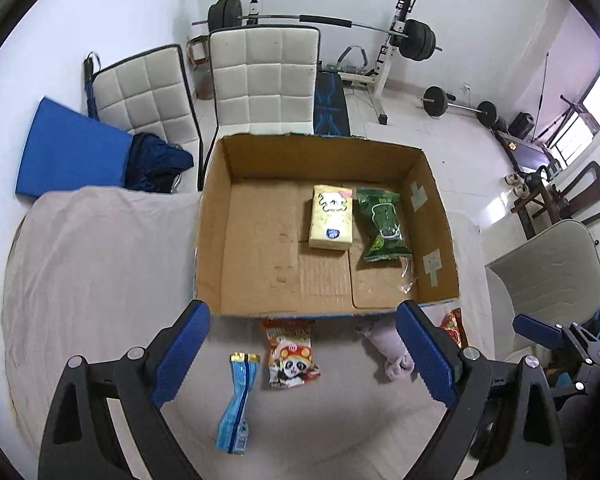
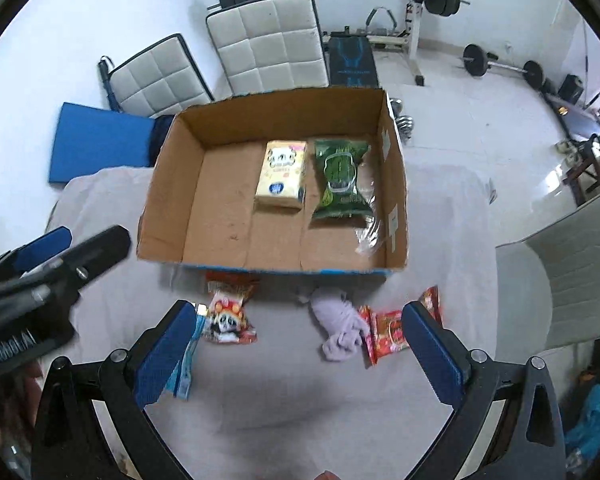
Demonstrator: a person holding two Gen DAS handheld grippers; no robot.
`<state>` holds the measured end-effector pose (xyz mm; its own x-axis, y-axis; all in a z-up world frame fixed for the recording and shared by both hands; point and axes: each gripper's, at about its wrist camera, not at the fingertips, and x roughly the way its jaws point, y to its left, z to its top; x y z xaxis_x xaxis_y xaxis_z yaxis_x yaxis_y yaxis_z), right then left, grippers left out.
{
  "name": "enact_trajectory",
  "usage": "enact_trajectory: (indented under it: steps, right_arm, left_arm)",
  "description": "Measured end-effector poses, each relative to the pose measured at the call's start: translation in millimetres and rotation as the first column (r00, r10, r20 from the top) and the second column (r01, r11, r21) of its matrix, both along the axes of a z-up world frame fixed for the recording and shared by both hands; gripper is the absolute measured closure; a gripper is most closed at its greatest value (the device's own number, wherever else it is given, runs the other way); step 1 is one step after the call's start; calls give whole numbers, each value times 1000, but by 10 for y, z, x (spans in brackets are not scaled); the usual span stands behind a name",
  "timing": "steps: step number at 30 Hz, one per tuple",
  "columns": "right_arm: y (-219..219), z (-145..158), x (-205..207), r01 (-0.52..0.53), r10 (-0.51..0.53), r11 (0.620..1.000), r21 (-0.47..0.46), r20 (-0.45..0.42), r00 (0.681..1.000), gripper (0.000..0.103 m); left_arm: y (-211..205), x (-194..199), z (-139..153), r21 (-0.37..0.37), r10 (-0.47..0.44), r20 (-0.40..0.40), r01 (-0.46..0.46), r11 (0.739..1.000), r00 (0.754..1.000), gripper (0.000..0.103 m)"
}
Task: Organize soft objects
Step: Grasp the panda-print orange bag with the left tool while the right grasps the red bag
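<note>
With two packs already lying in the cardboard box (image 1: pixel 212 216), both grippers, left (image 1: pixel 304 356) and right (image 2: pixel 296 354), are being held wide open and empty above the panda snack packet (image 1: pixel 292 354) and purple cloth (image 2: pixel 338 326), one probably being lined up for grasping next.

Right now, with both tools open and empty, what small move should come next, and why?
Probably lower the right tool onto the lavender cloth bundle. It lies between that tool's open fingers, outside the cardboard box, where the tissue pack and green packet already sit.
</note>
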<state>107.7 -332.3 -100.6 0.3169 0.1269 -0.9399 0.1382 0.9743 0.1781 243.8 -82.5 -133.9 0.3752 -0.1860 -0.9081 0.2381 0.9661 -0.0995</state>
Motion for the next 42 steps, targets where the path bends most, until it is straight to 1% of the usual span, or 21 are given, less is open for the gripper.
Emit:
enact_trajectory:
  steps: [3,6,7,10,12,13,14,15,16,19,20,22,23,25,26,27,31,33,35,38,42]
  right_arm:
    - [-149,-187,-97,29,-29,1000,4,-50,998,0]
    - [-373,-544,-194,116,-112,993,25,-133,985,0]
    - [-479,-739,-224,162,-150,985,53,-179,972,0]
    - [-723,-1170,-270,296,-263,952,82,-280,923,0]
    - [-894,-1446,-292,398,-352,913,90,-322,879,0]
    - [-996,-1602,-304,463,-406,881,99,-346,846,0]
    - [-1059,-1698,-314,506,-440,856,108,-360,822,0]
    - [-1125,-1801,-328,554,-478,823,121,-379,792,0]
    - [-1192,-1923,-343,609,-517,782,137,-405,755,0]
    - [-1294,-2166,-351,700,-575,695,167,-455,680,1]
    - [-1315,-2238,-337,720,-586,673,173,-469,661,4]
    - [-1339,-2331,-300,735,-593,657,168,-487,641,14]
    - [-1349,-2375,-282,741,-592,648,177,-495,636,23]
    - [-1369,-2397,-250,738,-586,648,187,-497,640,29]
    - [-1371,-2380,-239,727,-579,662,183,-491,651,34]
    - [-1366,-2374,-235,708,-565,684,177,-485,667,35]
    - [-1313,-2324,-208,553,-431,820,146,-478,765,37]
    - [-1308,-2303,-247,493,-379,860,133,-480,791,38]
    - [-1294,-2281,-300,407,-311,908,100,-491,814,38]
    - [-1306,-2235,-353,340,-259,937,83,-490,832,38]
    - [-1309,-2206,-358,331,-254,940,77,-488,835,33]
  left_arm:
    - [127,-67,-76,34,31,-2,-31,999,1000,8]
    - [282,-141,-261,71,65,-22,-63,996,998,8]
    - [324,-160,-330,79,73,-36,-70,994,997,8]
    - [479,-220,-634,112,116,-99,-105,988,988,8]
    - [578,-254,-853,130,146,-143,-128,983,979,8]
    - [632,-264,-977,142,162,-167,-139,980,972,8]
    - [667,-274,-1048,148,172,-181,-146,978,968,8]
    - [713,-279,-1150,159,188,-201,-157,975,961,8]
    - [764,-289,-1252,170,205,-221,-169,971,953,8]
    - [885,-313,-1492,190,242,-276,-194,962,930,8]
    - [901,-319,-1536,189,247,-285,-199,962,926,8]
    - [896,-330,-1616,189,256,-303,-205,960,918,8]
    - [887,-325,-1631,189,254,-307,-203,961,917,8]
    - [814,-311,-1662,181,242,-319,-192,964,916,8]
    - [763,-269,-1665,171,233,-326,-185,968,916,8]
    - [740,-245,-1681,163,226,-334,-180,970,915,8]
    - [528,-138,-1753,122,183,-381,-147,982,906,8]
    - [418,-94,-1810,110,161,-400,-127,986,902,8]
    - [267,-41,-1884,110,137,-412,-100,989,901,8]
    - [92,38,-2026,111,122,-435,-81,990,892,8]
    - [-73,166,-2195,132,126,-452,-73,989,883,8]
